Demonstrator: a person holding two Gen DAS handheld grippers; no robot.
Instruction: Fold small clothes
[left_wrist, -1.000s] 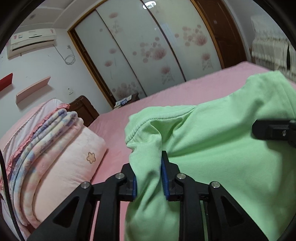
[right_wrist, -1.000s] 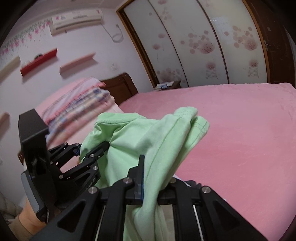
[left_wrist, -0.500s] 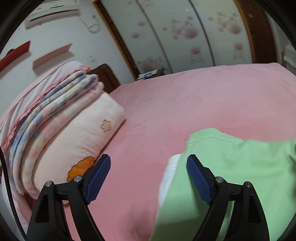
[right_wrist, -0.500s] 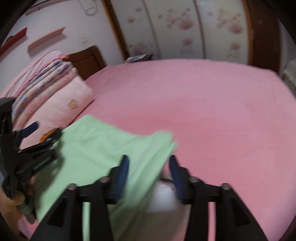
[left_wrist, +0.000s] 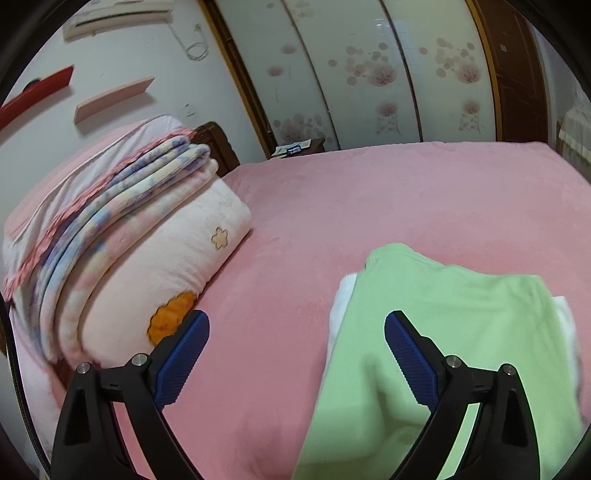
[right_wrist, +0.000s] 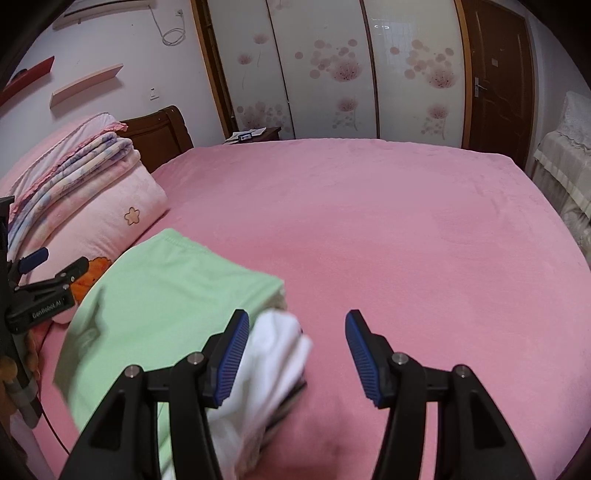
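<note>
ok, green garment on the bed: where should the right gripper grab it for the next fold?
Probably the far hemmed edge of the green garment, near its right corner. That edge lies flat and exposed on the pink bed, while the near part sits over the white clothes. Bring the right gripper in from the right side, low; its jaws stand open around nothing.

A light green garment (left_wrist: 454, 332) is lying folded and flat on the pink bed (left_wrist: 406, 203), its hemmed edge pointing toward the far side and its surface mostly smooth with a few soft creases. It is sitting on top of white folded clothing (right_wrist: 273, 354), which is peeking out along both side edges beneath it. The pile is resting near a pale pink pillow (left_wrist: 177, 266) with a flower motif, just apart from it.
</note>
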